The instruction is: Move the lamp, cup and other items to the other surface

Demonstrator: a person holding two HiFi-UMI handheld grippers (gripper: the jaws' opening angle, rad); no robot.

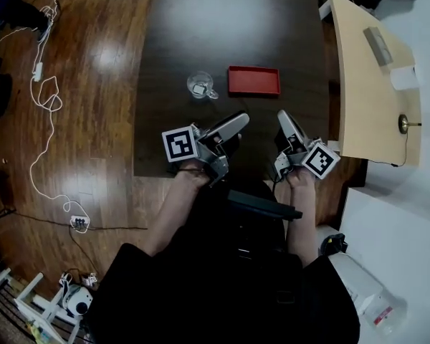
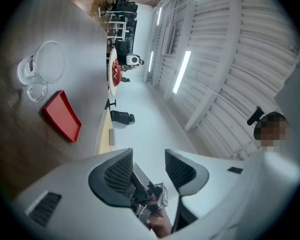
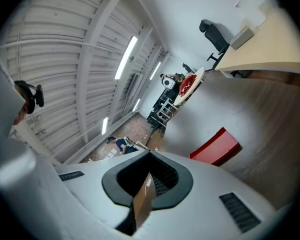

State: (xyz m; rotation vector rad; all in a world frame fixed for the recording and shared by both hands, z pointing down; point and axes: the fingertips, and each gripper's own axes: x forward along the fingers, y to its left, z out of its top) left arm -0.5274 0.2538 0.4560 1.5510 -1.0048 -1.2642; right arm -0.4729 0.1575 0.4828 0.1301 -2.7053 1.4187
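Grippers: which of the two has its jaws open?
The left gripper. Its jaws stand apart with nothing held between them, while the right gripper has its jaws pressed shut together.

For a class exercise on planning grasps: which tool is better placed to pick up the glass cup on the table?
Probably left. The left tool has jaws apart and sits nearer the glass cup; the right tool is shut, nearer the red tray.
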